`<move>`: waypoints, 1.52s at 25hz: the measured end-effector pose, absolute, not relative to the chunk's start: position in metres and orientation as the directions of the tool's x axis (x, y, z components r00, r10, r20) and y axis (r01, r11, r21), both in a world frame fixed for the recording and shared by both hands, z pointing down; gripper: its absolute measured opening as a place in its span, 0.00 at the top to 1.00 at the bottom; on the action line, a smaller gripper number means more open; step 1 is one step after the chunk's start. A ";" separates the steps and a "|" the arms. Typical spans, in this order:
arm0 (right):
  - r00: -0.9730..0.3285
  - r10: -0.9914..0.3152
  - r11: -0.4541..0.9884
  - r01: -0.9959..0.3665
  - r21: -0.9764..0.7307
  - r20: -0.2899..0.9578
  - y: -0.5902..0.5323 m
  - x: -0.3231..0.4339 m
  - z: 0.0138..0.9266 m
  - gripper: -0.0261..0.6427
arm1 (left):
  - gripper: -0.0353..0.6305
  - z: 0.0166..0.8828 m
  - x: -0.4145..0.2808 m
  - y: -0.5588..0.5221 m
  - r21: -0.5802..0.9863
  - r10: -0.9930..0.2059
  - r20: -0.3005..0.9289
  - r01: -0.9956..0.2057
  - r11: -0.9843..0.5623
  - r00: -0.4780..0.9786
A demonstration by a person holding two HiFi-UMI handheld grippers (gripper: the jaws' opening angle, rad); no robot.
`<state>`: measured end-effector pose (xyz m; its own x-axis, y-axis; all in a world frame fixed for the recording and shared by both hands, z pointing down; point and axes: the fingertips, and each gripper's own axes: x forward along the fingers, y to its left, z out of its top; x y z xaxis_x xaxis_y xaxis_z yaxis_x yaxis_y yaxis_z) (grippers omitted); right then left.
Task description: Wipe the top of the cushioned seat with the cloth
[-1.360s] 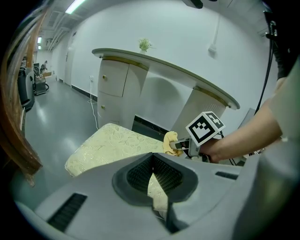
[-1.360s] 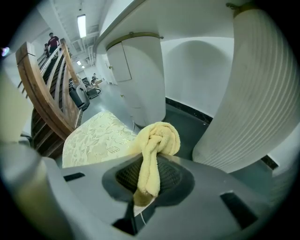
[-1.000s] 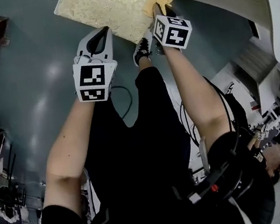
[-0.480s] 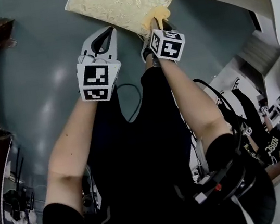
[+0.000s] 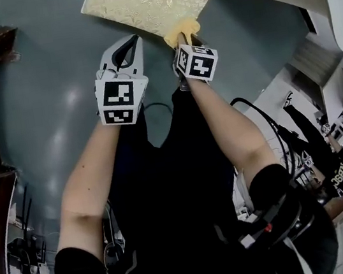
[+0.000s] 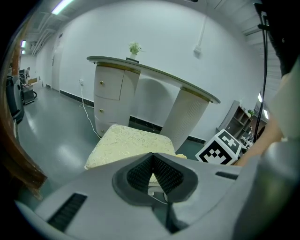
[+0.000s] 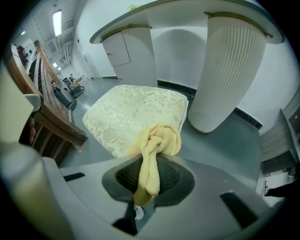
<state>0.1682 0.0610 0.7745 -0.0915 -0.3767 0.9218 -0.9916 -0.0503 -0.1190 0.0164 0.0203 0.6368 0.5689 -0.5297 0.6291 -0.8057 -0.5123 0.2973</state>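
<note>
The cloth (image 7: 157, 140) was clamped in the right tongs (image 7: 151, 171), bunched by the seat's (image 7: 136, 112) near edge at 12 o'clock. The left tongs (image 6: 153, 165) were pressed together, nothing held. Cloth's probably soft and floppy, so it's best gripped by a bunched fold.

Cushioned seat (image 5: 137, 3), far side off-frame

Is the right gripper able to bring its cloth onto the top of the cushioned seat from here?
Probably yes. The right gripper, shut on the yellow cloth, is close to the cushioned seat's near edge, and nothing stands between them.
</note>
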 end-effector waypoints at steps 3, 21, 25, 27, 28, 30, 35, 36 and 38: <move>-0.142 -0.277 -0.085 -0.981 -0.172 0.950 0.076 0.169 0.760 0.87 | 0.94 0.621 0.011 0.025 0.305 -0.530 0.630 -0.809 -0.503 0.567; -0.157 -0.397 0.064 -0.988 -0.143 0.904 -0.131 0.226 0.771 0.87 | 0.94 0.632 0.023 -0.034 0.326 -0.595 0.654 -0.884 -0.336 0.467; -0.078 -0.384 0.107 -0.993 -0.039 0.920 -0.122 0.216 0.771 0.87 | 0.94 0.644 0.015 -0.040 0.327 -0.611 0.674 -0.909 -0.259 0.416; -0.061 -0.368 0.092 -0.995 -0.029 0.928 -0.113 0.209 0.771 0.88 | 0.94 0.644 0.012 -0.038 0.320 -0.605 0.685 -0.914 -0.250 0.405; -0.066 -0.359 0.086 -0.996 -0.037 0.931 -0.107 0.205 0.771 0.88 | 0.94 0.642 0.010 -0.038 0.317 -0.605 0.687 -0.915 -0.249 0.402; -0.086 -0.341 0.081 -0.995 -0.062 0.936 -0.091 0.193 0.771 0.88 | 0.94 0.638 0.004 -0.039 0.312 -0.608 0.683 -0.914 -0.260 0.406; -0.110 -0.313 0.074 -0.993 -0.091 0.943 -0.048 0.160 0.773 0.88 | 0.94 0.630 -0.015 -0.038 0.287 -0.609 0.684 -0.916 -0.280 0.401; -0.109 -0.312 0.069 -0.993 -0.092 0.944 -0.043 0.156 0.772 0.88 | 0.94 0.626 -0.018 -0.039 0.288 -0.614 0.679 -0.915 -0.282 0.402; -0.102 -0.311 0.063 -0.994 -0.087 0.945 -0.035 0.150 0.771 0.88 | 0.94 0.620 -0.024 -0.036 0.287 -0.621 0.670 -0.914 -0.288 0.407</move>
